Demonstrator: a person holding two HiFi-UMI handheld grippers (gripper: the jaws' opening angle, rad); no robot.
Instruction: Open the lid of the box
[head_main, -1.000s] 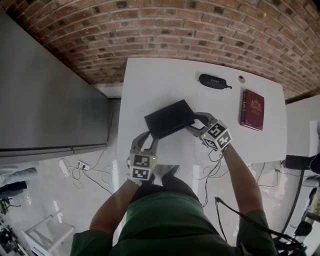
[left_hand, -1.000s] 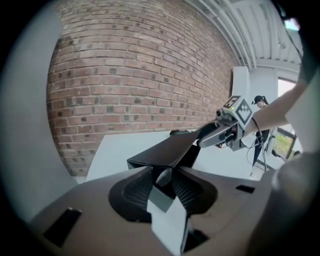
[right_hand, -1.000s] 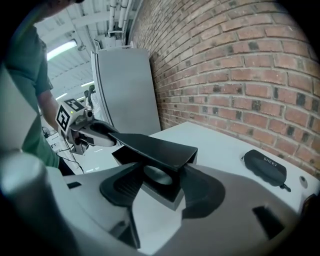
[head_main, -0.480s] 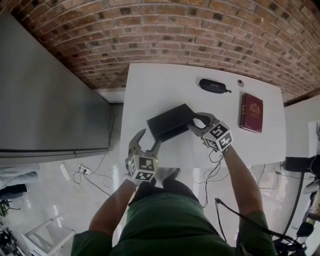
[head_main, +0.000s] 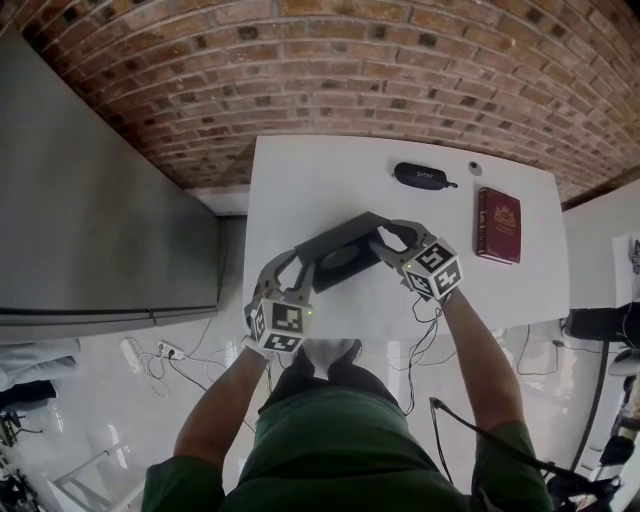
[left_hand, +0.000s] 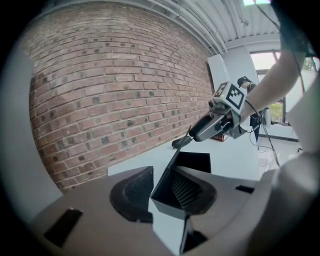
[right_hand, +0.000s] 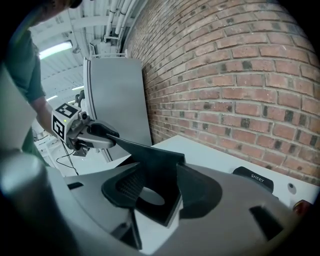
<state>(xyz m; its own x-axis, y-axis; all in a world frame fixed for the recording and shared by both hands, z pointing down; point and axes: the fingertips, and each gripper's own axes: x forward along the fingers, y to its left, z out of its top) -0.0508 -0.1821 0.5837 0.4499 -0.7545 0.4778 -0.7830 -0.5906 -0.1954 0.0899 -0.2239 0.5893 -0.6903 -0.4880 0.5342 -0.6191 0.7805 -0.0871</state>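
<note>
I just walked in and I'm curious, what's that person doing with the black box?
A person stands at the white table with a tool in each hand. The left tool and the right tool have both just closed their jaws on opposite corners of the box's black lid. The lid is raised above the base, which sits on the table with an oval hollow showing.

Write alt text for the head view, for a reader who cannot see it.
Seen from above, a person holds a black box's lid by its ends with left gripper and right gripper, raised above the base on a white table; the left jaws have just closed on it. A black glasses case and a red book lie farther back.
</note>
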